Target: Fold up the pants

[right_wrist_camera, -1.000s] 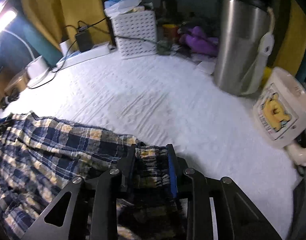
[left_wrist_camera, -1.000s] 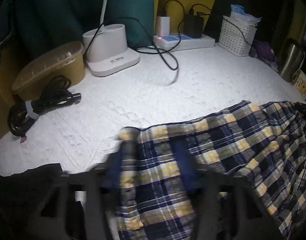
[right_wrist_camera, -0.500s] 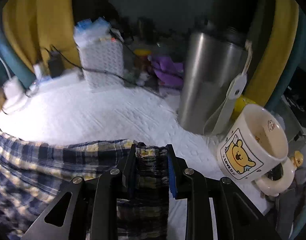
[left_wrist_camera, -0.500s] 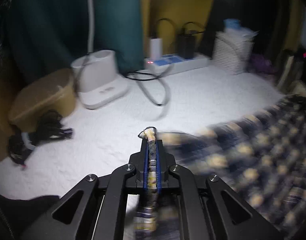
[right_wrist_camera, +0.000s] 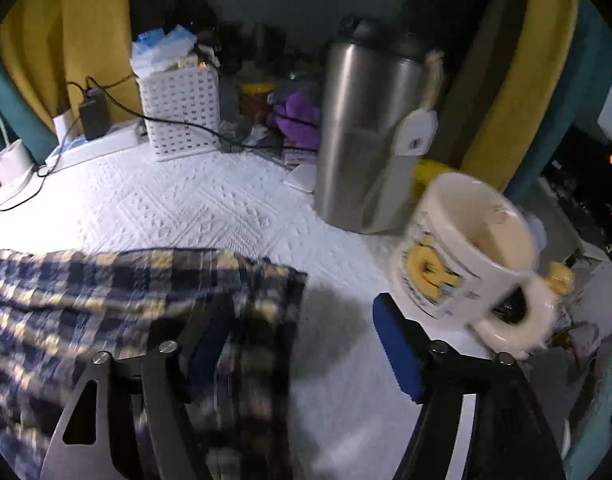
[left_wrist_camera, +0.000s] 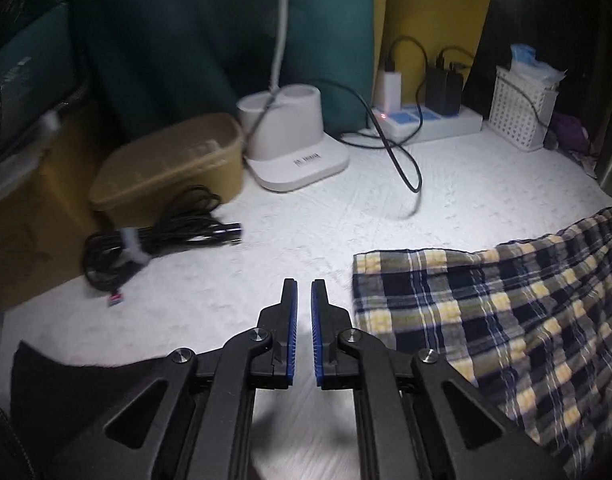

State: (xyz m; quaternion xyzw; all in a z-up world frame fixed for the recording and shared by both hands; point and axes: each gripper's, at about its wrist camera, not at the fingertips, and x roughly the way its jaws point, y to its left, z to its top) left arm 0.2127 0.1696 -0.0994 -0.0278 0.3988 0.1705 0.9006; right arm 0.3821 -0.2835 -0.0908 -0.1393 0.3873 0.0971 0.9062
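The navy, yellow and white plaid pants [left_wrist_camera: 502, 312] lie on the white textured cloth [left_wrist_camera: 314, 216], to the right of my left gripper [left_wrist_camera: 303, 286]. The left gripper's blue pads stand a narrow gap apart with nothing between them, just left of the pants' edge. In the right wrist view the pants [right_wrist_camera: 117, 292] lie at the left, blurred, with their end draped over my right gripper's left finger. The right gripper [right_wrist_camera: 301, 312] is wide open and holds nothing.
A bundled black cable [left_wrist_camera: 157, 236], tan box [left_wrist_camera: 165, 168], white lamp base [left_wrist_camera: 297, 144] and power strip [left_wrist_camera: 426, 120] stand at the back. A steel tumbler [right_wrist_camera: 366, 140], bear mug [right_wrist_camera: 466, 260] and white basket [right_wrist_camera: 181, 112] crowd the right side.
Both grippers have let go of the pants, which now lie flat. The left gripper's pads have parted slightly and it sits left of the fabric; the right gripper has opened wide.
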